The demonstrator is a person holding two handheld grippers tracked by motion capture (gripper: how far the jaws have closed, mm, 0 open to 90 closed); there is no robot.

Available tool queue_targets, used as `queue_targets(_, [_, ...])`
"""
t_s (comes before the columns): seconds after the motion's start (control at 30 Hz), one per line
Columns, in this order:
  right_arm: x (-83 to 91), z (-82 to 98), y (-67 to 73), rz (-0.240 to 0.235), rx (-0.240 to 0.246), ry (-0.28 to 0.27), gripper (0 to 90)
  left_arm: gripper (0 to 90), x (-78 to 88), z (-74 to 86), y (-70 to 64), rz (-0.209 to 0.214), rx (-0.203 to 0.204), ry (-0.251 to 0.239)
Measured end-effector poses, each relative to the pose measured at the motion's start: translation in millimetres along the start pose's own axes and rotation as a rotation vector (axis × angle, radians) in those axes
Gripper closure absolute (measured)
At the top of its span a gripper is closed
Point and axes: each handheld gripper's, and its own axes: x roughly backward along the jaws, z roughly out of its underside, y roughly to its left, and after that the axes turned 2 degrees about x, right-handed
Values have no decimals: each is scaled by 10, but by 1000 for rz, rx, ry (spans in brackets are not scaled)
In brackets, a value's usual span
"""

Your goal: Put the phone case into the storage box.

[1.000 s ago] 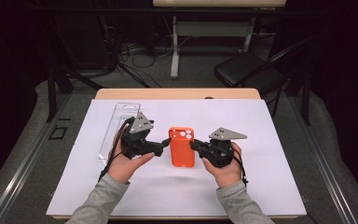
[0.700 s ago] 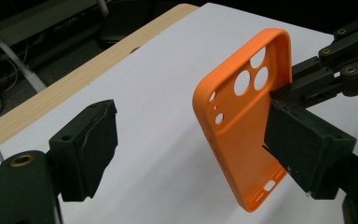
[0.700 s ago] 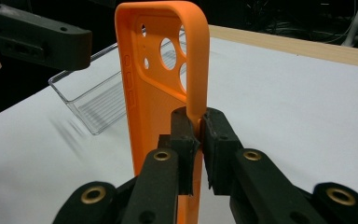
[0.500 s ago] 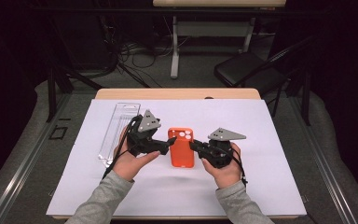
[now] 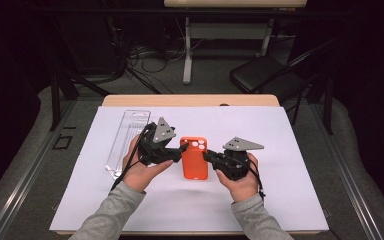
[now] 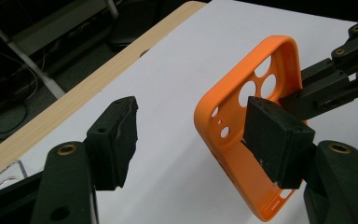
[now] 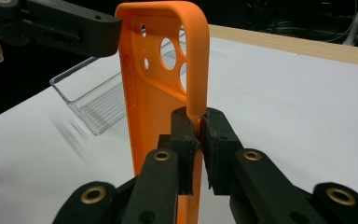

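Note:
An orange phone case (image 5: 195,162) with round camera holes is held just above the white sheet, between the two hands. My right gripper (image 5: 209,157) is shut on its right side wall; in the right gripper view both pads (image 7: 186,135) pinch that wall of the case (image 7: 154,93). My left gripper (image 5: 182,150) stands at the case's left edge. Its jaws have just been closing. In the left gripper view one pad (image 6: 275,135) sits inside the case (image 6: 261,70) and the other pad (image 6: 116,135) is well off it, with the left wall between them, unpressed.
A clear plastic package tray (image 5: 125,142) lies on the white sheet (image 5: 280,150) left of the left hand. The wooden table edge (image 5: 190,100) runs along the back. A dark chair (image 5: 265,75) and table legs stand on the floor behind.
The left gripper has moved right up to the case's left edge, and its jaws stand narrower than before. The right gripper and the case have stayed in place.

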Motion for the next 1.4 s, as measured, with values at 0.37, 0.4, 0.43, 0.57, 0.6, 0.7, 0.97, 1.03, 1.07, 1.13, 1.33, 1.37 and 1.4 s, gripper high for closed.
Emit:
queue_targets(0.37, [-4, 3, 4, 1, -2, 6, 831, 447, -50, -19, -47, -11, -41, 27])
queue_targets(0.4, [-4, 4, 5, 1, -1, 5, 831, 451, -50, -22, -52, -17, -47, 31])
queue_targets(0.43, [-4, 4, 6, 1, -2, 5, 831, 455, -52, -25, -57, -26, -53, 35])
queue_targets(0.57, [-5, 5, 5, 0, -2, 6, 831, 483, -50, -29, -65, -39, -48, 39])
queue_targets(0.6, [-7, 6, 5, 1, 0, 7, 831, 495, -49, -30, -66, -40, -43, 41])
queue_targets(0.7, [-12, 9, 9, 0, -1, 9, 831, 525, -44, -34, -71, -39, -40, 47])
queue_targets(0.97, [-20, 13, 10, -1, 2, 4, 831, 605, -43, -38, -105, -53, -56, 55])
queue_targets(1.03, [-19, 13, 9, -1, 2, 3, 831, 624, -52, -39, -114, -56, -61, 63])
queue_targets(1.07, [-18, 12, 10, -2, 1, 3, 831, 632, -54, -39, -116, -54, -61, 65])
queue_targets(1.13, [-17, 12, 10, -2, 2, 3, 831, 648, -54, -42, -126, -54, -60, 66])
queue_targets(1.33, [-21, 14, 15, -4, 0, 6, 831, 686, -48, -55, -153, -65, -82, 78])
queue_targets(1.37, [-22, 15, 16, -5, -1, 7, 831, 693, -48, -57, -156, -66, -85, 77])
queue_targets(1.4, [-22, 15, 16, -6, 1, 10, 831, 695, -48, -59, -156, -67, -91, 78])
